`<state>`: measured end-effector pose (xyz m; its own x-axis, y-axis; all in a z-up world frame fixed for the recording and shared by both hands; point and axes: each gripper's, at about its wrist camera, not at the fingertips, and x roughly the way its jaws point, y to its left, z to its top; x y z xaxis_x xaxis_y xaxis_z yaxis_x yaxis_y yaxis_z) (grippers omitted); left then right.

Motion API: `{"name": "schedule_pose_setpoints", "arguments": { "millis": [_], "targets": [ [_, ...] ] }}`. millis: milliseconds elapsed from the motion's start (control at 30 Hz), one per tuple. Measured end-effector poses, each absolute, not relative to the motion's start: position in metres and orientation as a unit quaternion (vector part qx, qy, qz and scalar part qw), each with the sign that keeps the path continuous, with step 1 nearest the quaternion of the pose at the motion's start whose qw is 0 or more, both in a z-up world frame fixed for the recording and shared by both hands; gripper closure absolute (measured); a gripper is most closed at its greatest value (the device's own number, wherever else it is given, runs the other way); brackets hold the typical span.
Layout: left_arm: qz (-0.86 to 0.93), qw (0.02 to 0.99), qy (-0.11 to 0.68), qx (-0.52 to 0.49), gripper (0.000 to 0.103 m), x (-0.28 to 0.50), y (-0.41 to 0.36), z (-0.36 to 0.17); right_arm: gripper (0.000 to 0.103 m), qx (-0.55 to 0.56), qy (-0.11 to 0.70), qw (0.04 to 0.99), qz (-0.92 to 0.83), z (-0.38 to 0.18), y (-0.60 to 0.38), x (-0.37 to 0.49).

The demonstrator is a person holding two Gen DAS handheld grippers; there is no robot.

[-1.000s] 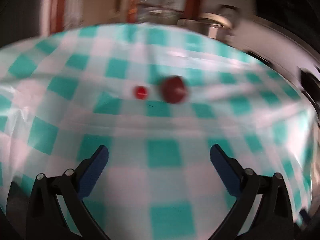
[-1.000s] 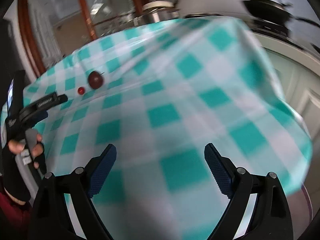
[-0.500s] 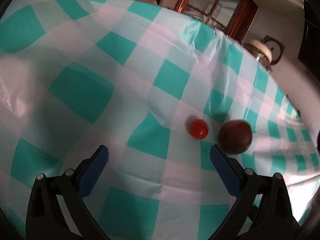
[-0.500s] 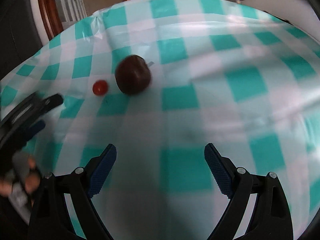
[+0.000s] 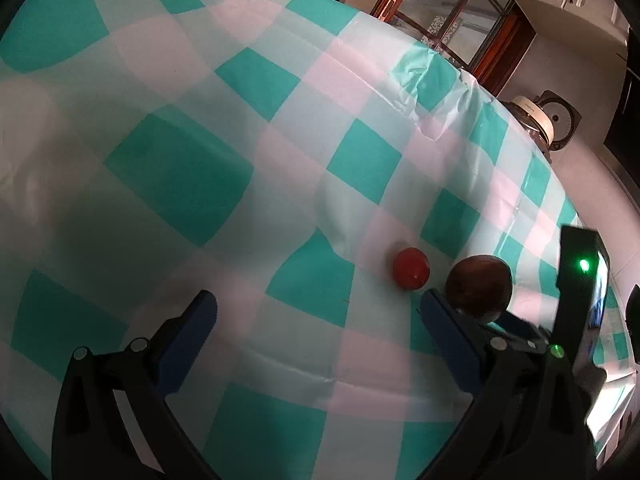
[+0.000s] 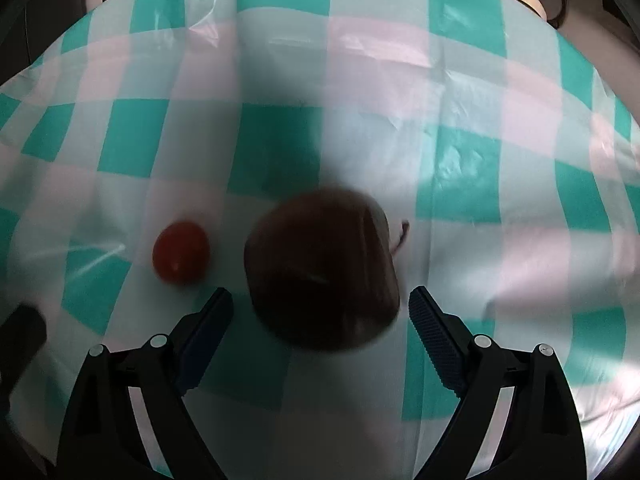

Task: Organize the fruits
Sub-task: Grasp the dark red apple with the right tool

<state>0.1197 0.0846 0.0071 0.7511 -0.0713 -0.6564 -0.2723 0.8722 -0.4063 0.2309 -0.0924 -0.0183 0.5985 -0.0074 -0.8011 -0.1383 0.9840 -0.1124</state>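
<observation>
Closing in on the fruit, the right tongs [image 6: 320, 312] now frame the dark red apple [image 6: 322, 272], which a second ago was a small shape at the far left of the right wrist view and now fills the lower middle of that frame, blurred by motion. Its two blue pads stand wide apart on either side of the apple's near half, with a gap visible at each side, so nothing is gripped yet. The small red tomato [image 6: 181, 253] lies just left of the apple in the same view, near it but apart, both resting on the teal-and-white checked cloth that covers the bench [image 6: 460, 168]. The apple's stem points toward the upper right of the frame. In the left wrist view the left tongs [image 5: 316, 312] are also apart and empty; the tomato [image 5: 411, 269] and apple [image 5: 479, 288] sit in the lower right of that frame, much nearer than a second ago, with the right tool's dark body now showing at the right edge beside the apple. Judging from this, the approach is nearly finished and the apple looks to be the first fruit to be taken; the sorting itself has not begun, since both fruits lie loose on the cloth and no container is in sight.
</observation>
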Motion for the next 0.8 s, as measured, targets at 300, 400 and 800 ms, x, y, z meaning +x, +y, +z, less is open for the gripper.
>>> {"name": "schedule_pose_setpoints", "arguments": {
  "millis": [300, 400, 800],
  "targets": [
    [0.053, 0.900, 0.354, -0.251, 0.001, 0.119, 0.084, 0.004, 0.045, -0.070, 0.438, 0.895, 0.048, -0.014, -0.102, 0.237],
    [0.048, 0.902, 0.355, -0.241, 0.001, 0.120, 0.081, 0.004, 0.045, -0.026, 0.428, 0.903, 0.042, -0.005, -0.121, 0.224],
    [0.024, 0.917, 0.355, -0.182, 0.001, 0.120, 0.060, 0.009, 0.045, 0.229, 0.337, 0.913, 0.019, 0.012, -0.222, 0.155]
  ]
}}
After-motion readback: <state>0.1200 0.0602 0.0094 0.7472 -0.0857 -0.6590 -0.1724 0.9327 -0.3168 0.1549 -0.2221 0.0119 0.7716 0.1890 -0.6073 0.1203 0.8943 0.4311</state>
